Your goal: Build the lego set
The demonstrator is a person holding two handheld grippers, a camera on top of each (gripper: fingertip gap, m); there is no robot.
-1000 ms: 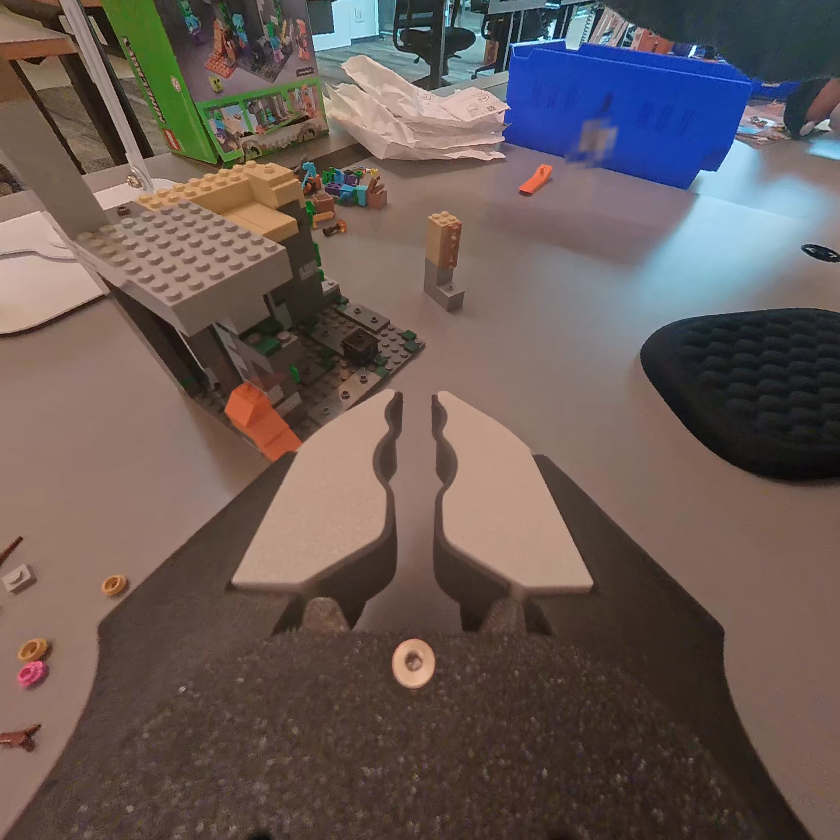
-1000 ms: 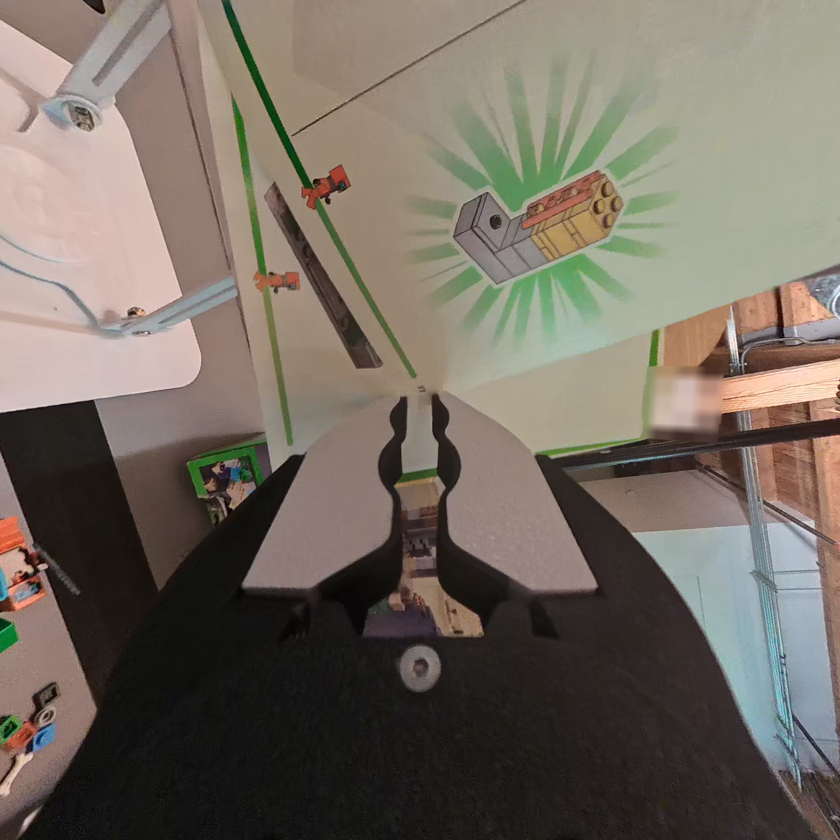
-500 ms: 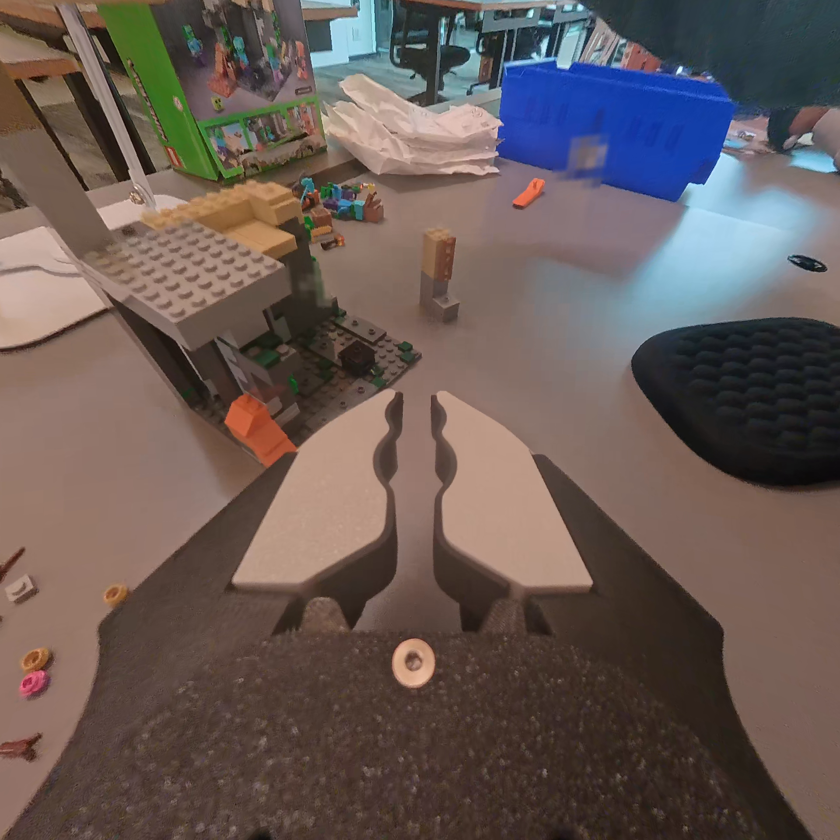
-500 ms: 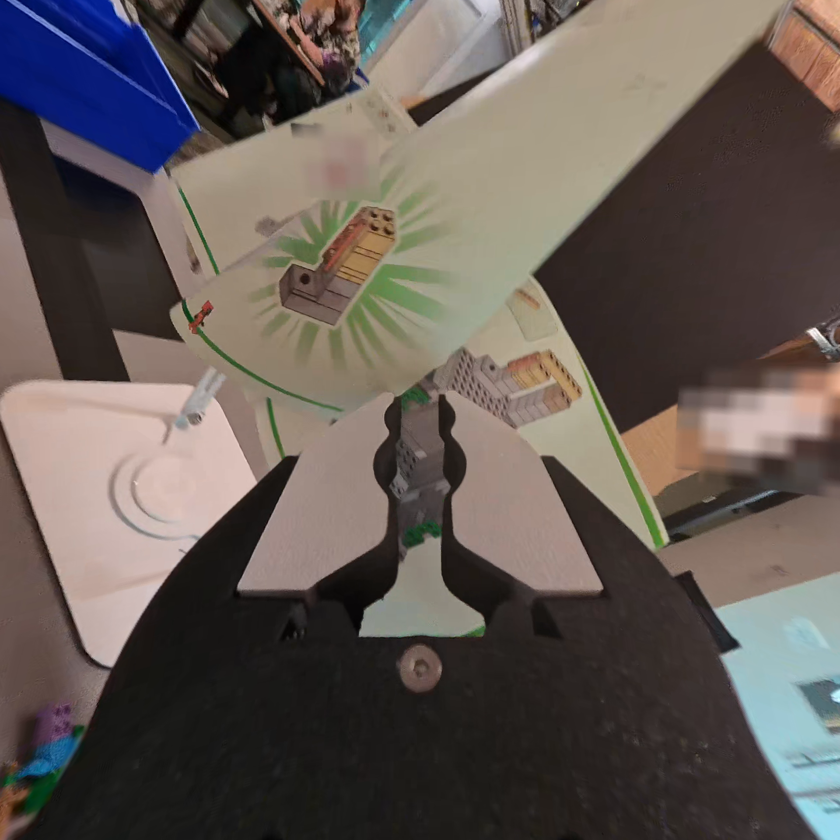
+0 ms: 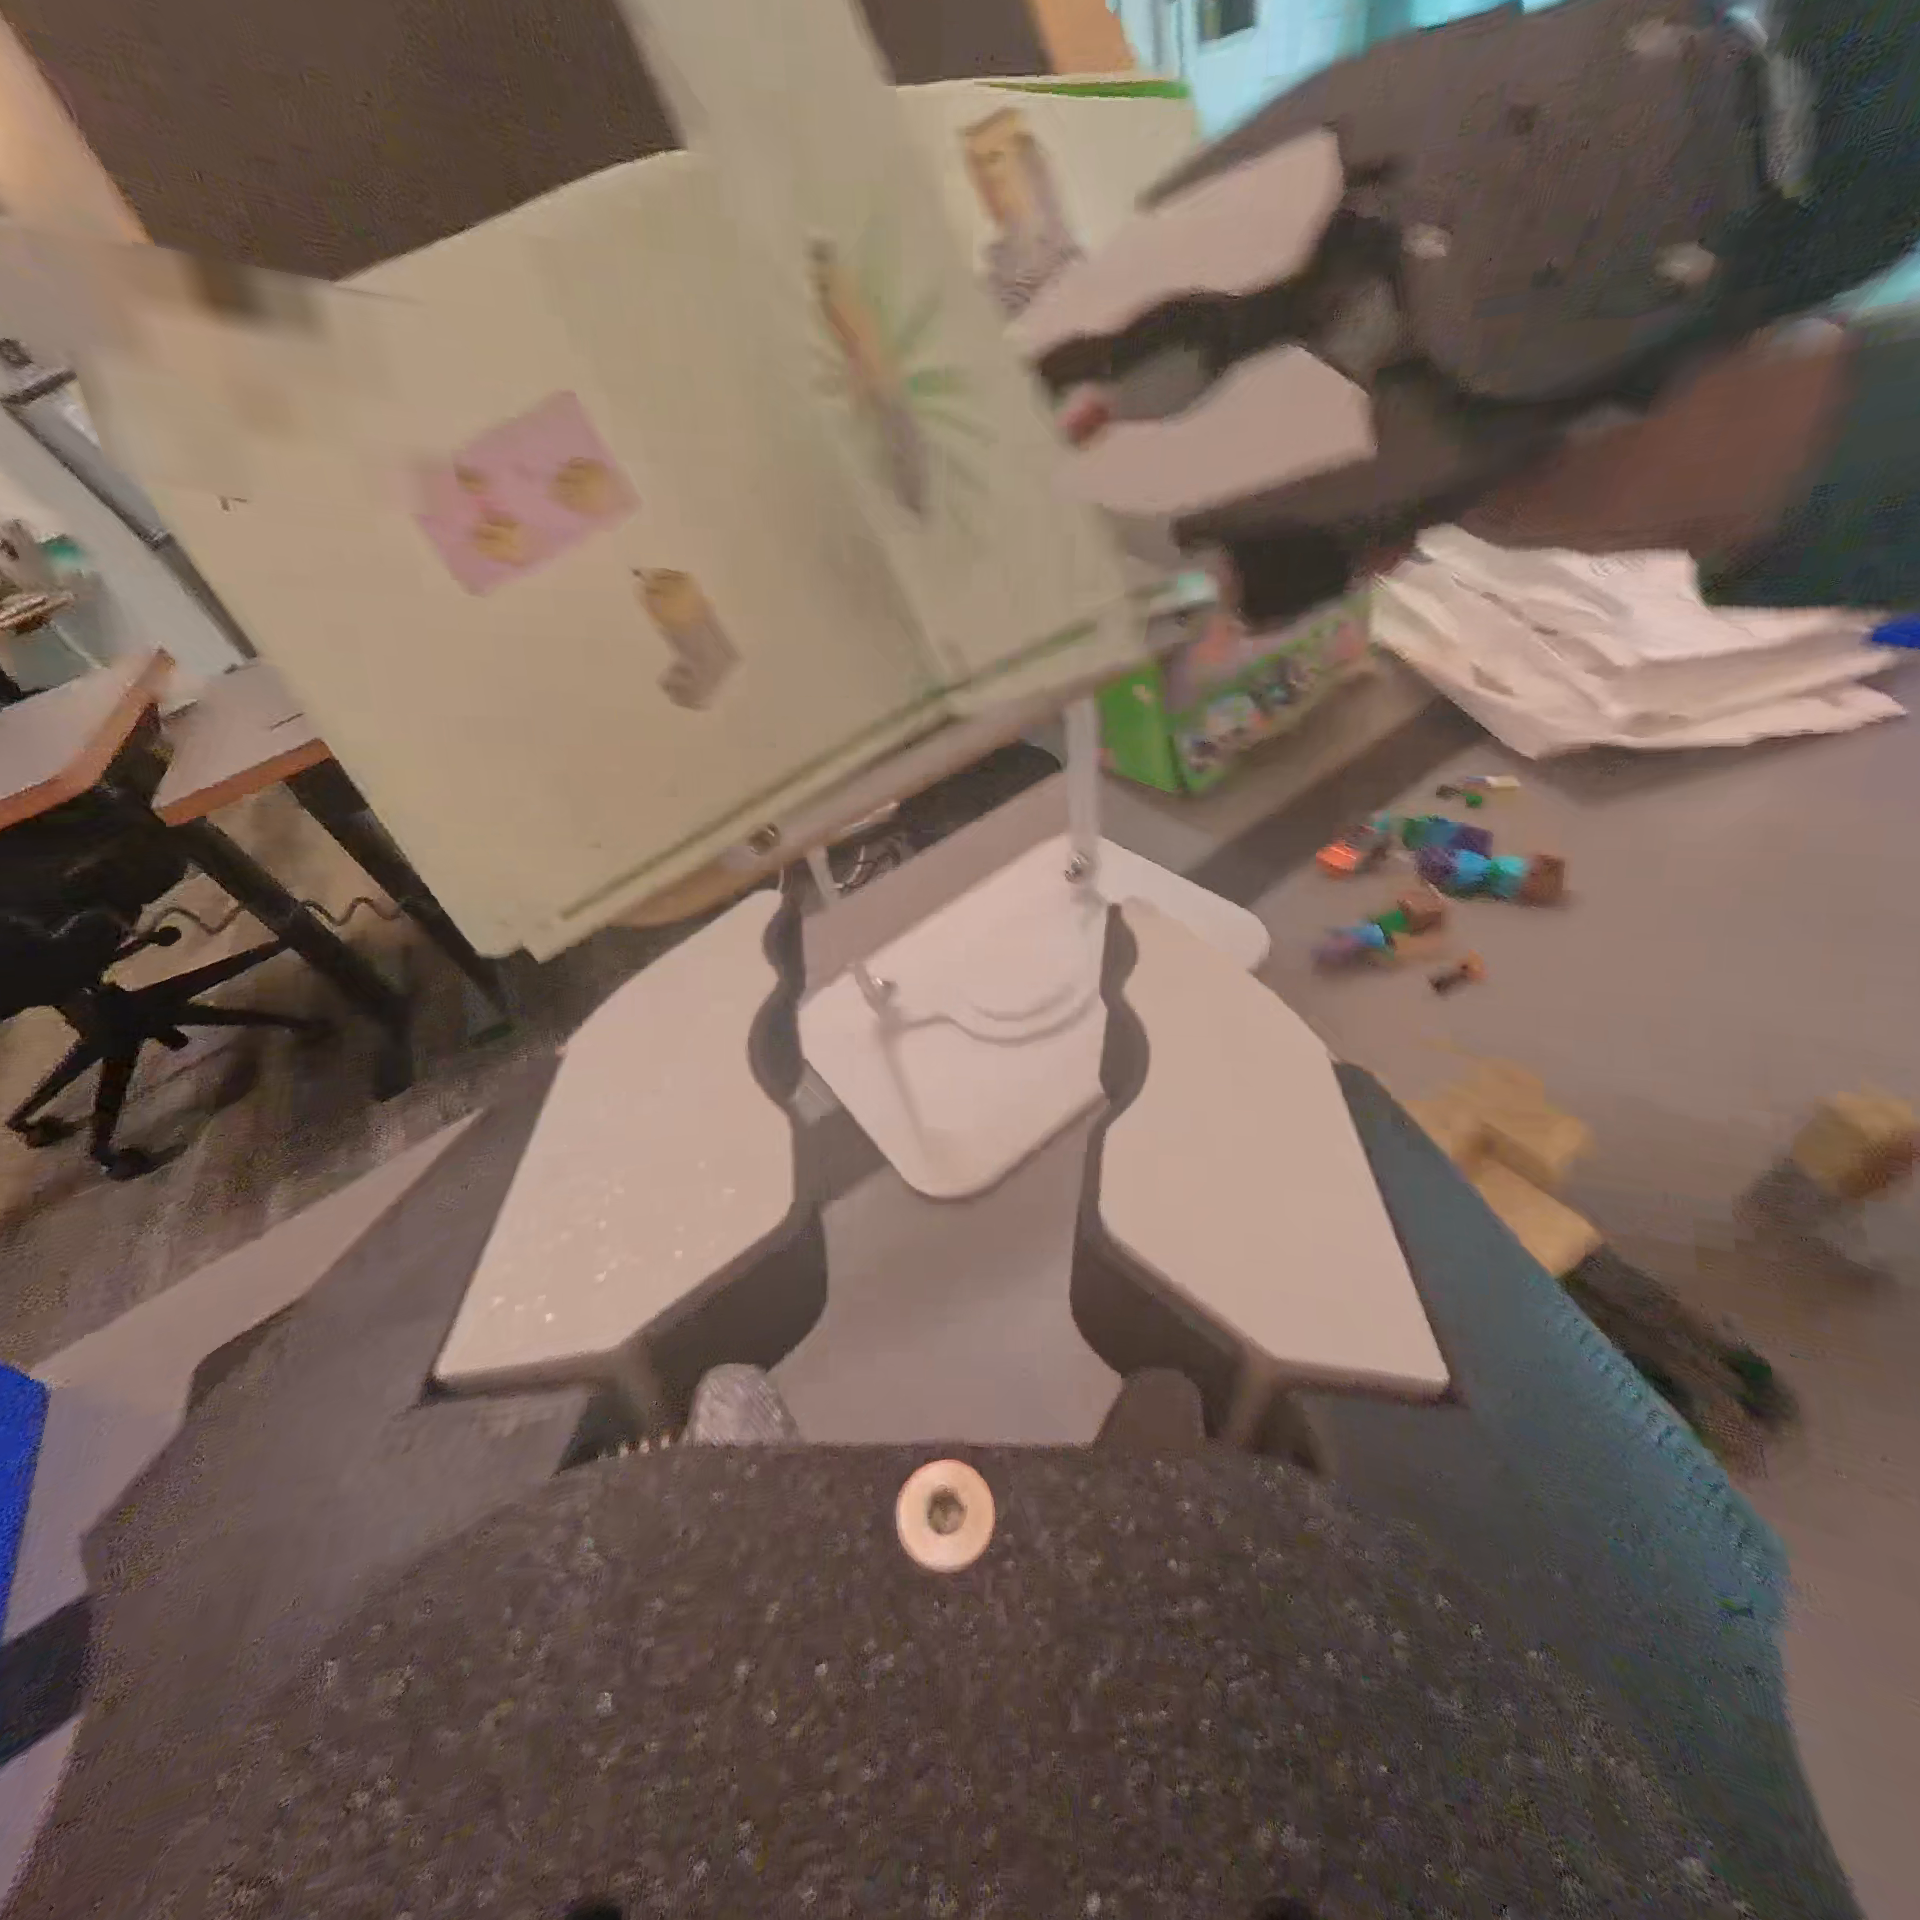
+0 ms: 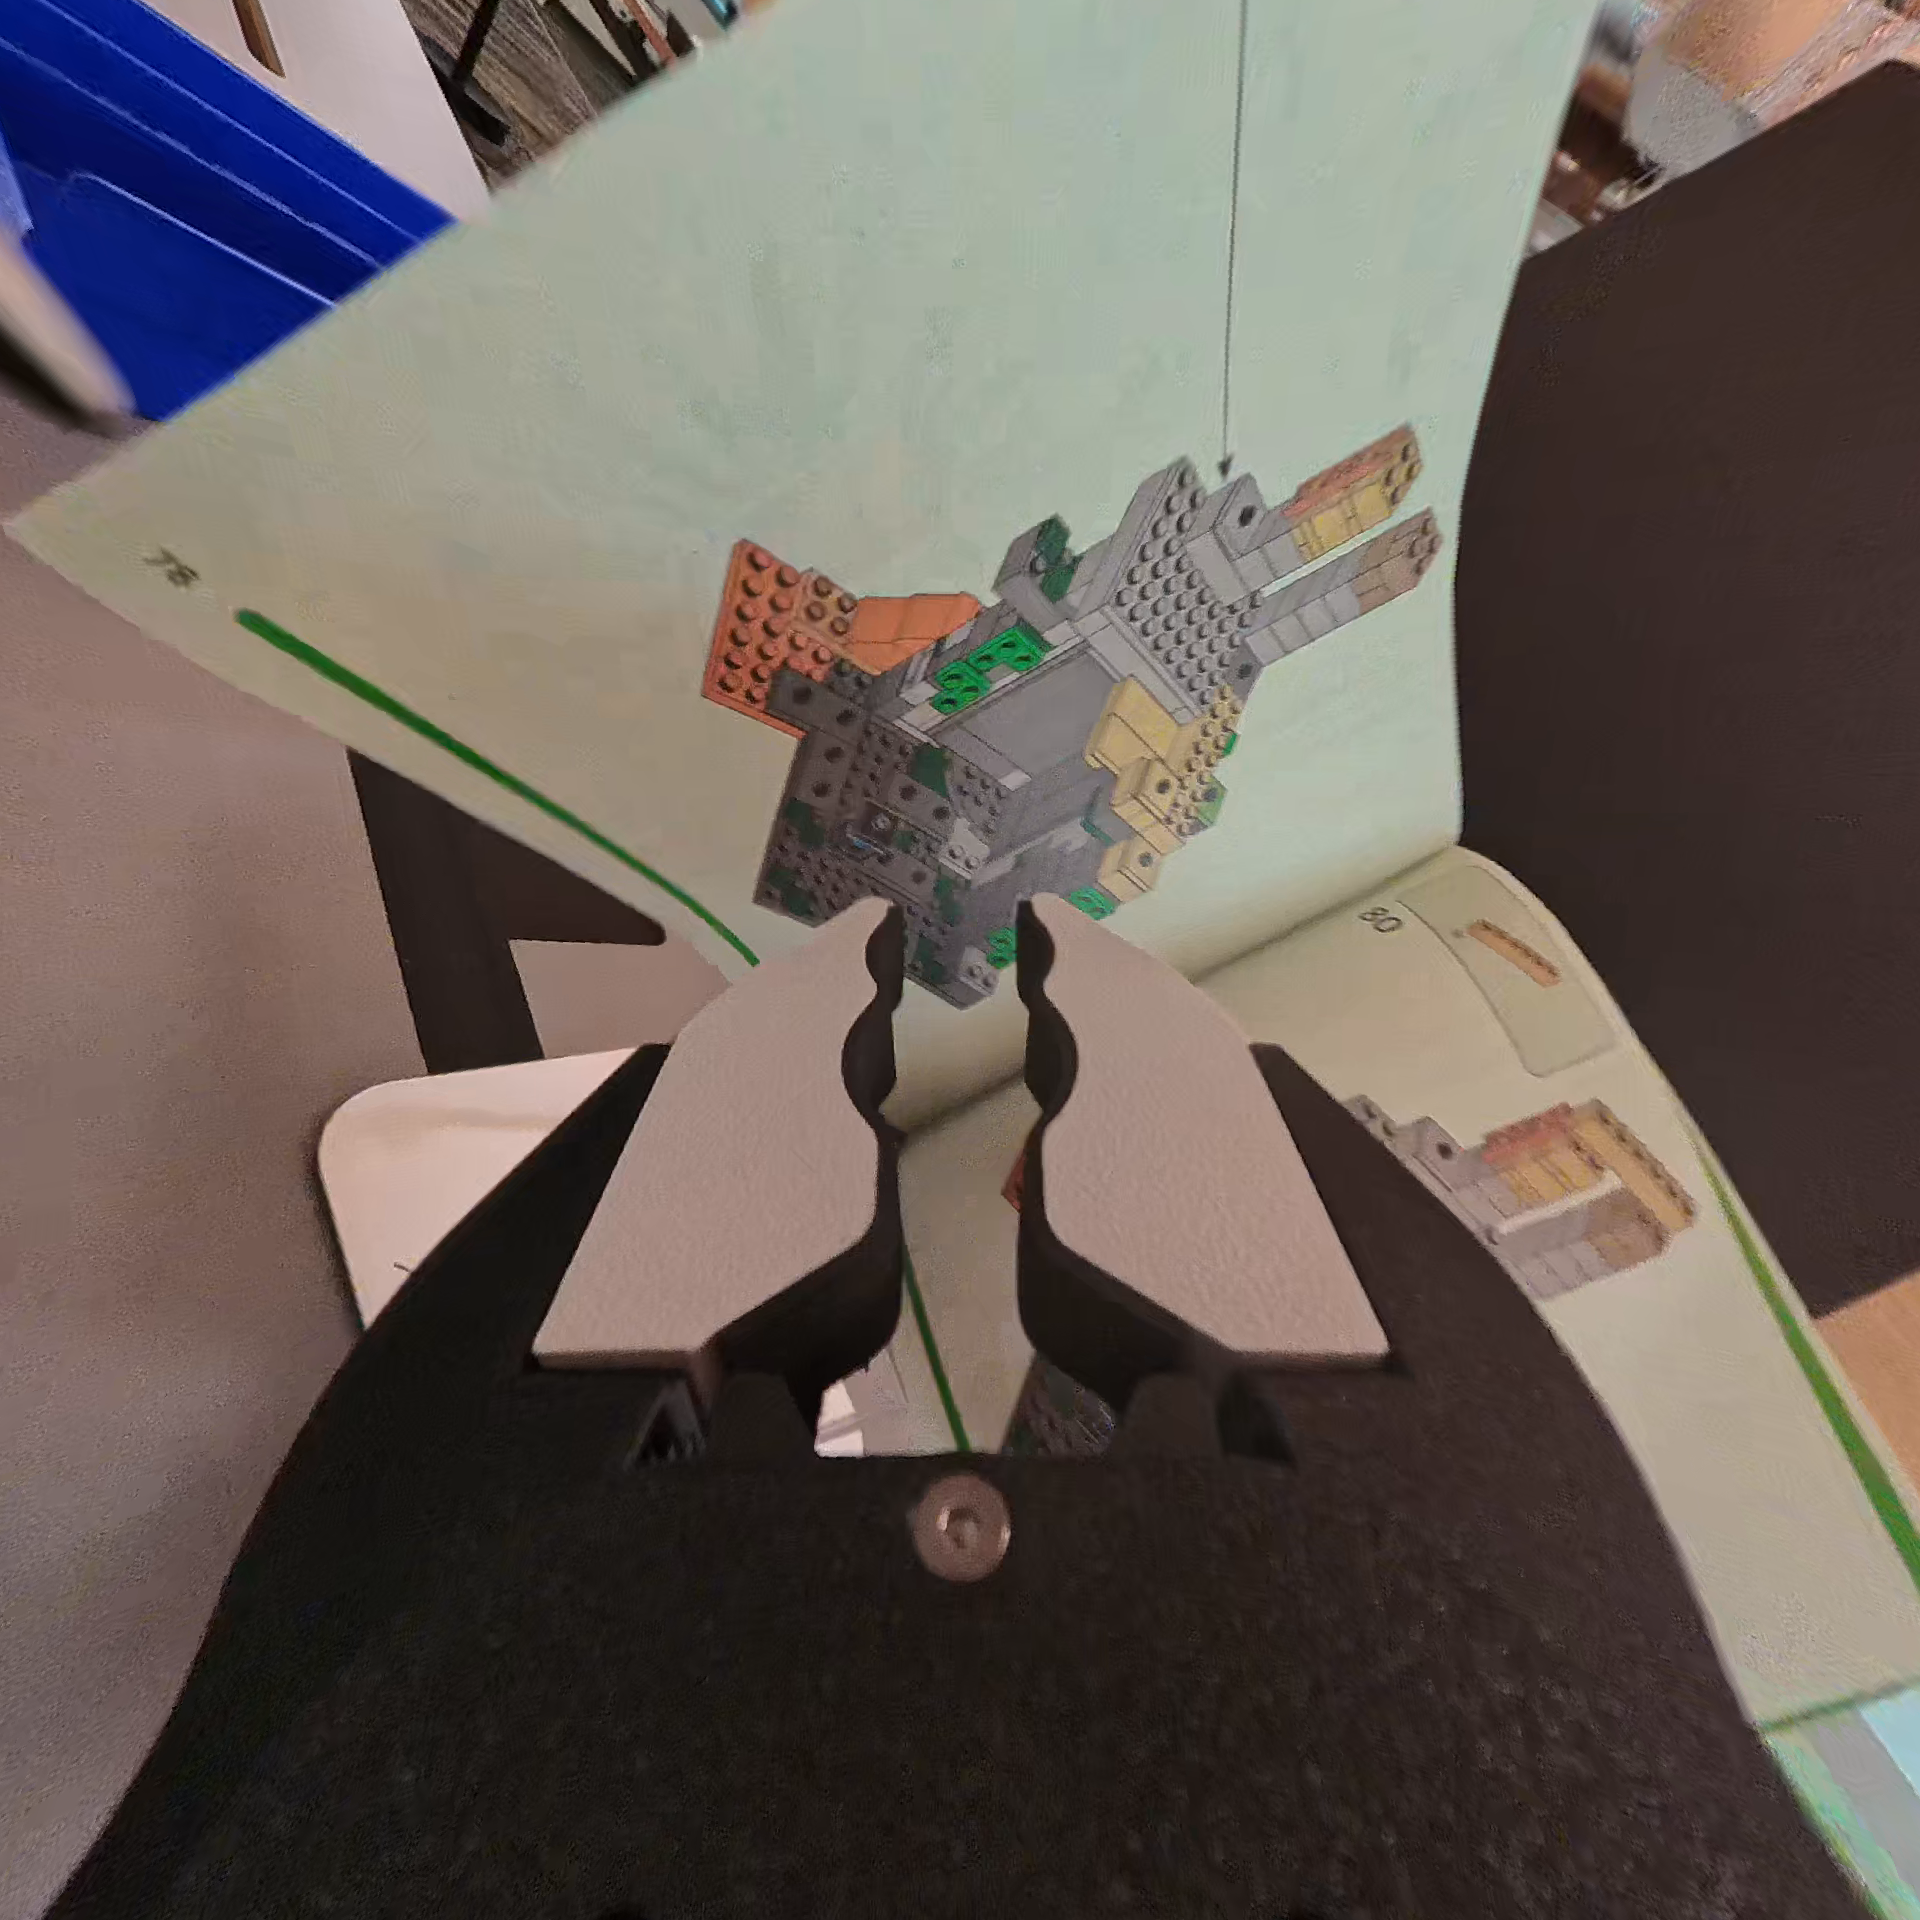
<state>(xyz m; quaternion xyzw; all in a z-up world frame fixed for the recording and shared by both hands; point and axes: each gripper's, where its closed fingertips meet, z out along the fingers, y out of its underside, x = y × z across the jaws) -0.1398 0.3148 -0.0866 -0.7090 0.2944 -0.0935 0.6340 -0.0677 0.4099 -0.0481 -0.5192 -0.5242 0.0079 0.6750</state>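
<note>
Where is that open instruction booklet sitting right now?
The booklet stands propped on a white stand at the table's far left in the left wrist view, just left of the right gripper, which fronts its pages.

Left gripper: jaws spread wide, nothing between the pads, pointing forward and slightly down. Right gripper: jaws partly parted, pads gripping nothing. In the left wrist view the right gripper sits raised at upper right, turned sideways, blurred.
</note>
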